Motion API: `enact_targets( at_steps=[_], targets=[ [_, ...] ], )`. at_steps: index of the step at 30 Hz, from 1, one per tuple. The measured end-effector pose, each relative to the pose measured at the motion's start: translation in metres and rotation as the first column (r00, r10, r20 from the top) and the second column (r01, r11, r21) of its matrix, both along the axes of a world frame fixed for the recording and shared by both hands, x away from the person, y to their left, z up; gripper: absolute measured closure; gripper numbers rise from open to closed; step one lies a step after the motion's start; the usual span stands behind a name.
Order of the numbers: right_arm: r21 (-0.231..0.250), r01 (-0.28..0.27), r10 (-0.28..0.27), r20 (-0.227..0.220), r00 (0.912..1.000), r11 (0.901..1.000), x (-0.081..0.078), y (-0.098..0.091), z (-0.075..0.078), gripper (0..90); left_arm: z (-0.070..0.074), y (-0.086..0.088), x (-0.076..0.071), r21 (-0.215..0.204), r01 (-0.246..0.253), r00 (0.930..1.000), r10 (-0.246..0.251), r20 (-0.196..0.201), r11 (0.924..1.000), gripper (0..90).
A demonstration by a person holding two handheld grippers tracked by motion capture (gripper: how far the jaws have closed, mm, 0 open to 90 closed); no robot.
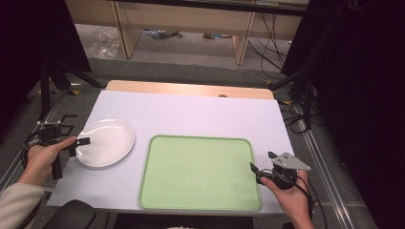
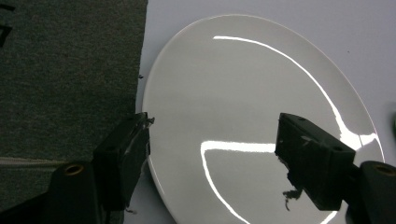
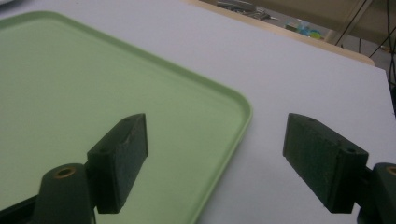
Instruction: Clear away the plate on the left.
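A bare white plate (image 1: 109, 139) lies at the left of the white tabletop. My left gripper (image 1: 79, 146) stands open at its left rim, held by a hand in a pale sleeve. In the left gripper view the plate (image 2: 243, 88) lies under the gripper (image 2: 215, 135): one jaw is at the rim by the table's edge and the other is over the dish. A bare light-green tray (image 1: 198, 172) lies at the front centre. My right gripper (image 1: 261, 161) stands open at the tray's right edge. In the right gripper view the tray's corner (image 3: 236, 105) lies between the jaws of the gripper (image 3: 215, 140), which hold nothing.
The white tabletop (image 1: 191, 112) has a wooden strip (image 1: 188, 88) along its far edge. Grey carpet (image 2: 70, 70) lies just left of the plate. A black stand (image 1: 47, 90) rises at the left. Cables (image 1: 296, 119) trail at the right, and wooden shelving (image 1: 186, 24) stands behind.
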State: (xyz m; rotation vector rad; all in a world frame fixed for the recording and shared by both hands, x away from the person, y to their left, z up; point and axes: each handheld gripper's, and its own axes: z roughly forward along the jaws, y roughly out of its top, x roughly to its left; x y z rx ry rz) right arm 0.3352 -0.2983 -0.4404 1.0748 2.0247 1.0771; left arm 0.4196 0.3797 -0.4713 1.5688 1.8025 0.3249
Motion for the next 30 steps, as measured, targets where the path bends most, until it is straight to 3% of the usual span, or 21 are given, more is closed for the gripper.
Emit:
enact_targets(
  at_steps=[3,12,24,30],
  targets=[
    [0.000,0.000,0.000,0.000,1.0000,1.0000,0.000,0.000,0.000,23.0,-0.004,0.004,0.001,-0.002,-0.001,0.9996,0.001,-0.027,1.0000,26.5],
    [0.006,-0.001,0.001,-0.014,0.9999,1.0000,0.000,0.001,0.000,23.0,-0.011,0.011,0.002,-0.026,-0.041,0.9976,0.039,-0.057,0.9988,28.4],
    [0.010,0.000,0.000,-0.020,0.9998,0.9999,-0.001,0.001,0.000,23.1,-0.014,0.013,0.002,-0.055,-0.050,0.9967,0.046,-0.067,0.9972,33.5],
    [0.009,0.000,0.001,-0.018,0.9998,1.0000,-0.001,0.002,0.000,23.1,-0.013,0.012,0.002,-0.096,-0.046,0.9967,0.040,-0.071,0.9943,36.9]
  ],
)
